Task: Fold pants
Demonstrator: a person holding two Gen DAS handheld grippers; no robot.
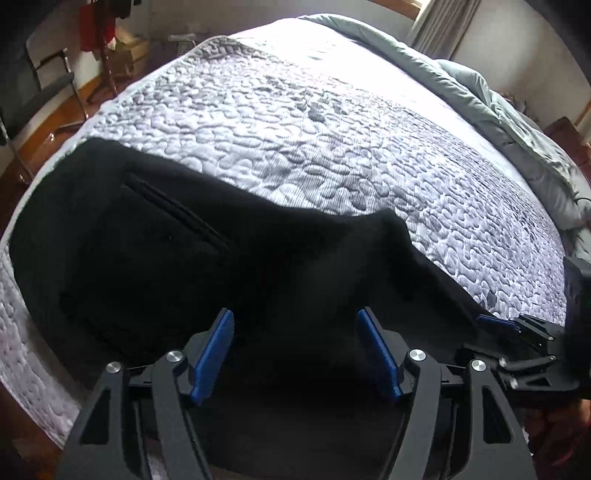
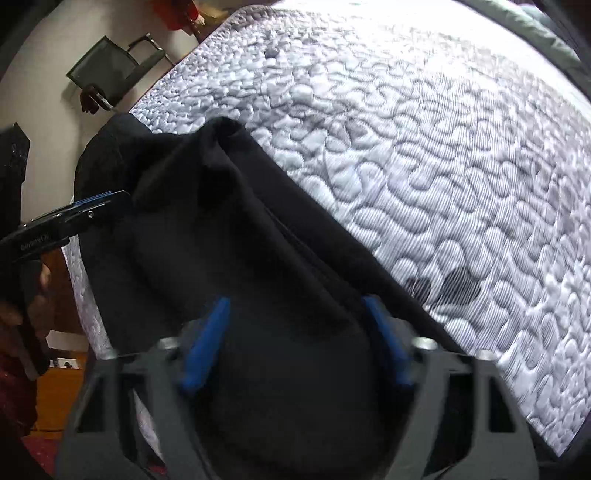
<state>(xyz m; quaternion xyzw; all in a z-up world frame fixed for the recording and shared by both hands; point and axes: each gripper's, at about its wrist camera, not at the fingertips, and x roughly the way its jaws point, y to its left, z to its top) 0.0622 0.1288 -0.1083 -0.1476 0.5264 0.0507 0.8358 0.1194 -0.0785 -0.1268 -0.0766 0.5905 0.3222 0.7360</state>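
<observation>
Black pants (image 1: pixel 159 251) lie along the near edge of a quilted white mattress (image 1: pixel 295 122), a back pocket showing at the left. My left gripper (image 1: pixel 295 317) is open, its blue pads (image 1: pixel 218 350) spread just above the dark cloth. The right gripper shows at that view's right edge (image 1: pixel 517 328). In the right wrist view the pants (image 2: pixel 258 258) are bunched with a raised fold, and my right gripper (image 2: pixel 295 306) is open over them. The left gripper (image 2: pixel 92 206) reaches in from the left there, at the cloth's edge.
A grey-green duvet (image 1: pixel 498 110) is heaped along the far right side of the bed. A black chair (image 1: pixel 40 85) and a red garment (image 1: pixel 96 26) stand on the wooden floor at the left. The mattress edge runs near the pants.
</observation>
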